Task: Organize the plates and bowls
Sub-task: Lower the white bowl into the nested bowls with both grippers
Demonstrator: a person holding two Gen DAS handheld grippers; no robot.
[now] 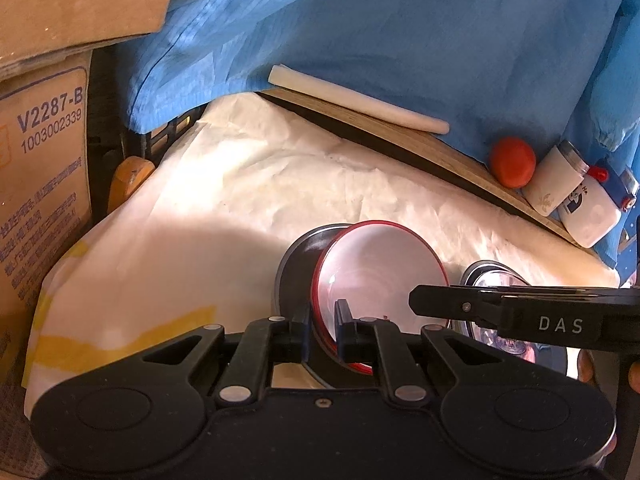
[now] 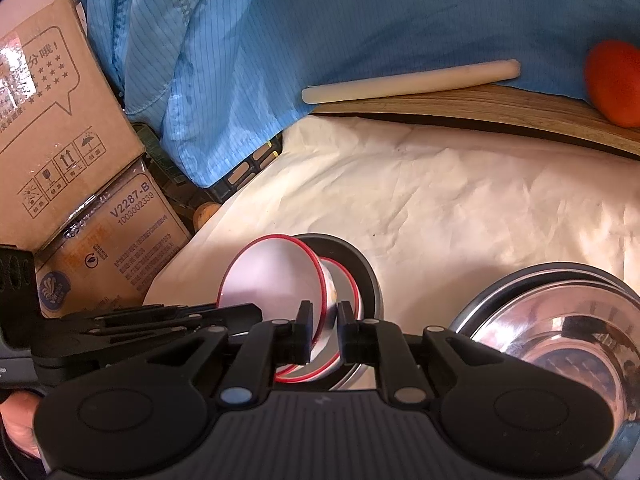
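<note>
A white bowl with a red rim (image 1: 380,272) is tilted on its side over a dark round plate (image 1: 296,264) on the white cloth. My left gripper (image 1: 323,330) is shut on the bowl's rim at its near left edge. My right gripper (image 2: 323,334) is shut on the opposite rim of the same red-rimmed bowl (image 2: 272,280), which leans over the dark plate (image 2: 360,268). The right gripper's body (image 1: 520,312) crosses the left wrist view from the right. A shiny steel bowl (image 2: 560,332) sits on a dark plate to the right.
Cardboard boxes (image 1: 40,160) stand at the left. Blue fabric (image 1: 400,40) hangs behind a wooden board (image 1: 400,128) bearing a white stick (image 1: 352,98), a tomato (image 1: 513,162) and two white bottles (image 1: 560,180). The steel bowl (image 1: 496,276) is partly hidden in the left wrist view.
</note>
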